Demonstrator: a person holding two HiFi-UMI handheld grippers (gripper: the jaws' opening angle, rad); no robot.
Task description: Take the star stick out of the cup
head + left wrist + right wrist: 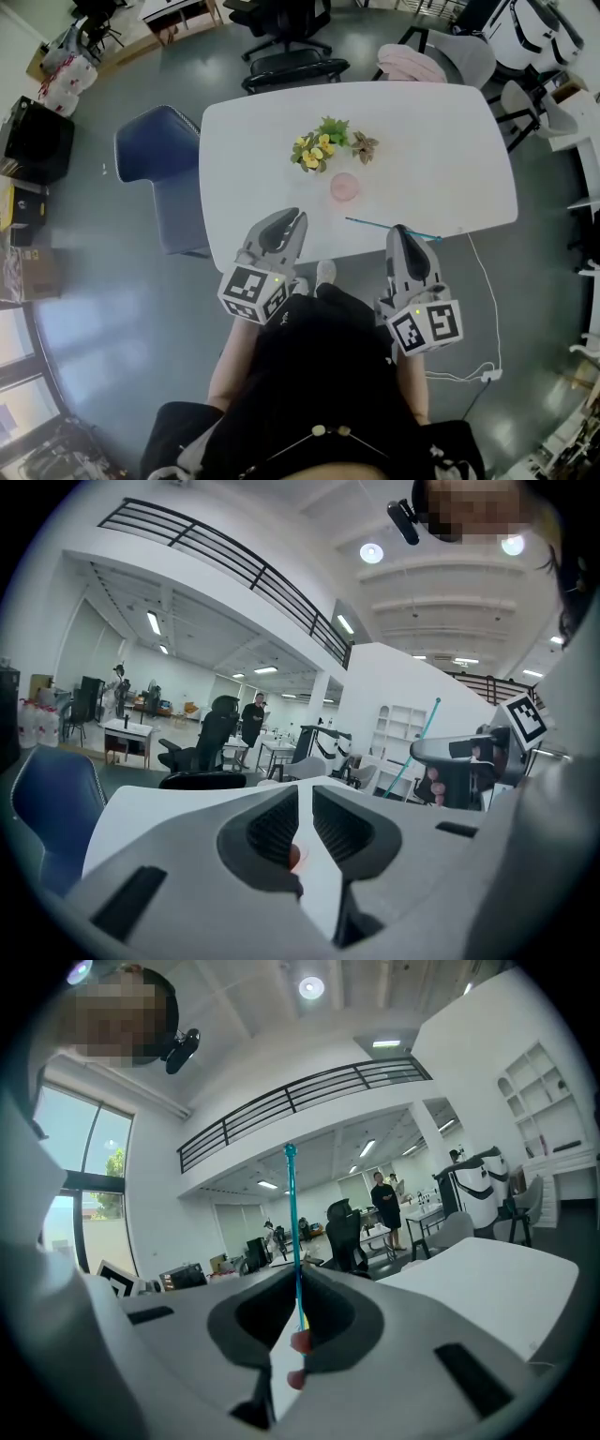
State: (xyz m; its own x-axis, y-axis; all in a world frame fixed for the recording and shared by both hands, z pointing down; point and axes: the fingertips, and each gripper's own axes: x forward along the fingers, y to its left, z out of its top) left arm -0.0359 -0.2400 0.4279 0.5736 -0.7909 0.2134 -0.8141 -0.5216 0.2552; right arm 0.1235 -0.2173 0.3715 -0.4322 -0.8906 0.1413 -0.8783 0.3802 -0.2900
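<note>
Holding the star stick [292, 1241] pinched tight in the right gripper [399, 231], clear of the pink cup [344, 187] and level above the table [244, 141]. Noting the left gripper [292, 217] closed on nothing. Judging removal done, with perhaps only setting down left.

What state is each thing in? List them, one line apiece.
right gripper: shut on the star stick.
left gripper: jaws together, nothing between them.
star stick: out of the cup, held over the table.
cup: upright on the table, no stick in it.
flowers: on the table, apart from the cup.
</note>
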